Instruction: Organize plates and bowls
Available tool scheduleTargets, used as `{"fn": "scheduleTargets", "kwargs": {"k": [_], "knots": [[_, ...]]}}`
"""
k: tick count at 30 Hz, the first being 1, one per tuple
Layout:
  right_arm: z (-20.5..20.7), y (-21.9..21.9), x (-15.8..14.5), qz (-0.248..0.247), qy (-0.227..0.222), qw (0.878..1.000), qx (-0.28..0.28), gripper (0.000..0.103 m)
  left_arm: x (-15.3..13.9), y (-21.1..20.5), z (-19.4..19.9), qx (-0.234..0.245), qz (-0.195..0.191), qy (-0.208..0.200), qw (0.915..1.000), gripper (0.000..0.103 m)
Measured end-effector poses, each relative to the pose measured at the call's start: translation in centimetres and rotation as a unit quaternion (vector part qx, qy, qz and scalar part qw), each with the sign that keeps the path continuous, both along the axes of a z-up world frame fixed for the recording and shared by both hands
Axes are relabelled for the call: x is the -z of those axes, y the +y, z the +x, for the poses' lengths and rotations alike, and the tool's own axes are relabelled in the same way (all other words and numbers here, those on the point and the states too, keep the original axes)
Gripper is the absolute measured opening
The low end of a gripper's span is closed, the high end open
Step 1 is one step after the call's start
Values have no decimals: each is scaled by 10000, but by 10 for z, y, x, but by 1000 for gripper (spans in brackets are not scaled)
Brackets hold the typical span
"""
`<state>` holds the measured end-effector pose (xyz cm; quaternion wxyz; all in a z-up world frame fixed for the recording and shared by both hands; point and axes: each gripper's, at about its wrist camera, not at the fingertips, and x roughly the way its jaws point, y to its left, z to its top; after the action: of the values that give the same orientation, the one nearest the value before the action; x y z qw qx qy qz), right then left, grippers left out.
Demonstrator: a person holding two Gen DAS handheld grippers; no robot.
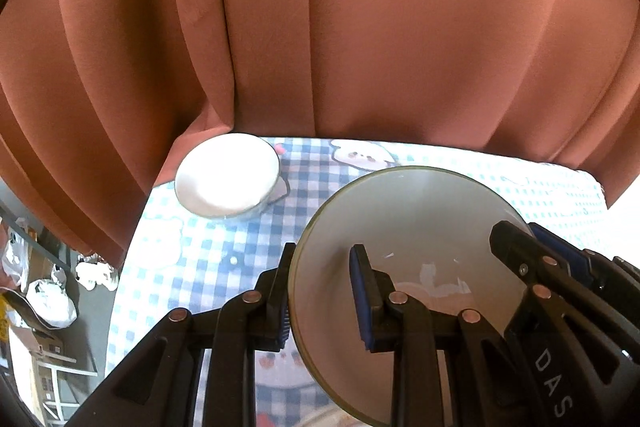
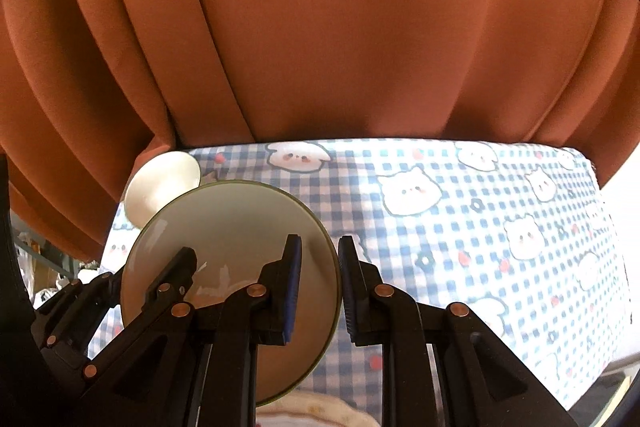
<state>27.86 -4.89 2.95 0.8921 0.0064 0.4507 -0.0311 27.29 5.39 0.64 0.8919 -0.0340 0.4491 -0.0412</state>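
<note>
The right gripper (image 1: 516,247) read "DAS" and, with the left gripper (image 1: 322,297), pinched the empty plate (image 1: 408,211) by its rim above the table (image 2: 460,227), near the white bowl (image 1: 228,177).

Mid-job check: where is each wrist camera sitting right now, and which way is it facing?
Left wrist: on the left gripper, looking forward across the checked tablecloth towards the curtain; its jaws straddle the left rim of the plate; the right gripper shows lower right.
Right wrist: on the right gripper, facing the same way; its jaws straddle the plate's right rim; the left gripper shows lower left.
Shared: plate, white bowl, tablecloth, curtain.
</note>
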Motion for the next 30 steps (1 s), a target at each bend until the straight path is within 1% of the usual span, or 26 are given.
{"fn": "scheduleTargets", "kwargs": {"k": [3, 9, 18, 25, 30], "knots": [[-17, -3, -5, -27, -25, 9999, 93, 22, -1, -6, -15, 65, -61, 6, 10000, 24], [-54, -20, -12, -65, -62, 9996, 254, 22, -6, -21, -42, 228, -58, -104, 9997, 24], [-96, -49, -16, -70, -205, 9993, 297, 22, -11, -55, -79, 313, 51, -255, 9992, 24], [-115, -82, -11, 56, -161, 9995, 267, 22, -7, -86, -97, 309, 198, -188, 9992, 24], [-125, -108, -7, 83, -90, 9997, 210, 22, 1, -112, -110, 304, 267, -61, 9992, 24]]}}
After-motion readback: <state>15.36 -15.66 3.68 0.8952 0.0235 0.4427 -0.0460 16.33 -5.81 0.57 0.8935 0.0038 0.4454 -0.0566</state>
